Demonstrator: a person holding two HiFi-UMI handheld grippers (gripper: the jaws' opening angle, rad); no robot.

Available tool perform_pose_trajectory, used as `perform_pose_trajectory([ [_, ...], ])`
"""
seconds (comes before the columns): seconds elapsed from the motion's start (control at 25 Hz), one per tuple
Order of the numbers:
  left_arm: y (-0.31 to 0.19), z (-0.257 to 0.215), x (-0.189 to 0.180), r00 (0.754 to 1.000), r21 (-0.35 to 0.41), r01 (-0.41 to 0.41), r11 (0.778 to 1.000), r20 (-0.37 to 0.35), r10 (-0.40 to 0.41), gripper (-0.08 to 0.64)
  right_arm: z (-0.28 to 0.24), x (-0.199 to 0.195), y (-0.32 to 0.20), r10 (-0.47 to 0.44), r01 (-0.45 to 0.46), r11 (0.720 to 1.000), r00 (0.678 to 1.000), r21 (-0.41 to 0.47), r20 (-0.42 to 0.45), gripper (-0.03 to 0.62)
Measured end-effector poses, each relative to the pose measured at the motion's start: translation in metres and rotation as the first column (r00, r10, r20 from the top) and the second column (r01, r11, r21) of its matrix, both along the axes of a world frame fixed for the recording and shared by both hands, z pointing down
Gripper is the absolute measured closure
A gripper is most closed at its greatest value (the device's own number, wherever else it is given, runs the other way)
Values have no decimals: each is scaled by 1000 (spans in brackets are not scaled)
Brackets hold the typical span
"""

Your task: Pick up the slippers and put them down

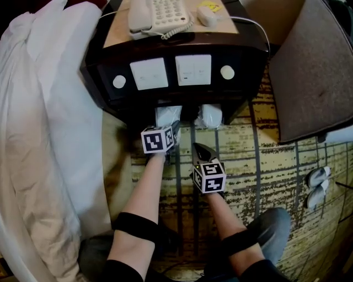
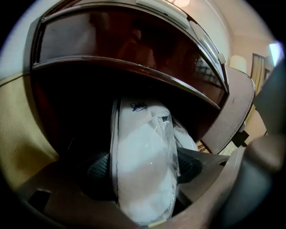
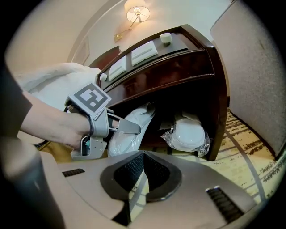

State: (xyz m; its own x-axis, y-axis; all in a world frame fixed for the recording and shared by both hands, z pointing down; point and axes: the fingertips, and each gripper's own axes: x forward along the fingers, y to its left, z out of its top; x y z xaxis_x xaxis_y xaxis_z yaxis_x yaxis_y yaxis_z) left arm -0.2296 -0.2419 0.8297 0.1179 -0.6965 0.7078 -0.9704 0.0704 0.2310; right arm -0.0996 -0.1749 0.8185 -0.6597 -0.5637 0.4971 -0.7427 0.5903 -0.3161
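Two white slippers in clear plastic wrap show at the open bottom of a dark wooden nightstand [image 1: 99, 82]. My left gripper [image 1: 172, 128] is shut on the left slipper [image 1: 167, 115]; the jaw pads press on both its sides, and it fills the left gripper view [image 2: 143, 165]. In the right gripper view this slipper [image 3: 127, 134] leans out of the opening. The second slipper [image 1: 210, 115] [image 3: 190, 136] lies in the opening to the right. My right gripper [image 1: 197, 147] [image 3: 142, 165] is shut on nothing, just below and apart from both slippers.
A bed with a white duvet [image 1: 44, 137] runs along the left. A grey padded seat [image 1: 314, 71] stands at the right. A telephone [image 1: 157, 14] sits on the nightstand. Another pair of white slippers [image 1: 318, 184] lies on the patterned carpet [image 1: 259, 171] at the right.
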Motion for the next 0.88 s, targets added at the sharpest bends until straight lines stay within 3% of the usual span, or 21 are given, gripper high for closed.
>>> perform_pose_trajectory([
  [0.36,-42,5,-10,999,11,-16,1000,39,15,201,-1,-6,-6,7,-7,1000,1000,2,1,589],
  [0.52,-54,7,-13,1000,16,4,1000,24,-4,201,0,-5,-10,7,-7,1000,1000,6,-5,589],
  [0.88,-55,26,-18,1000,16,21,1000,21,-22,187,5,-2,-11,12,-12,1000,1000,6,-11,589],
])
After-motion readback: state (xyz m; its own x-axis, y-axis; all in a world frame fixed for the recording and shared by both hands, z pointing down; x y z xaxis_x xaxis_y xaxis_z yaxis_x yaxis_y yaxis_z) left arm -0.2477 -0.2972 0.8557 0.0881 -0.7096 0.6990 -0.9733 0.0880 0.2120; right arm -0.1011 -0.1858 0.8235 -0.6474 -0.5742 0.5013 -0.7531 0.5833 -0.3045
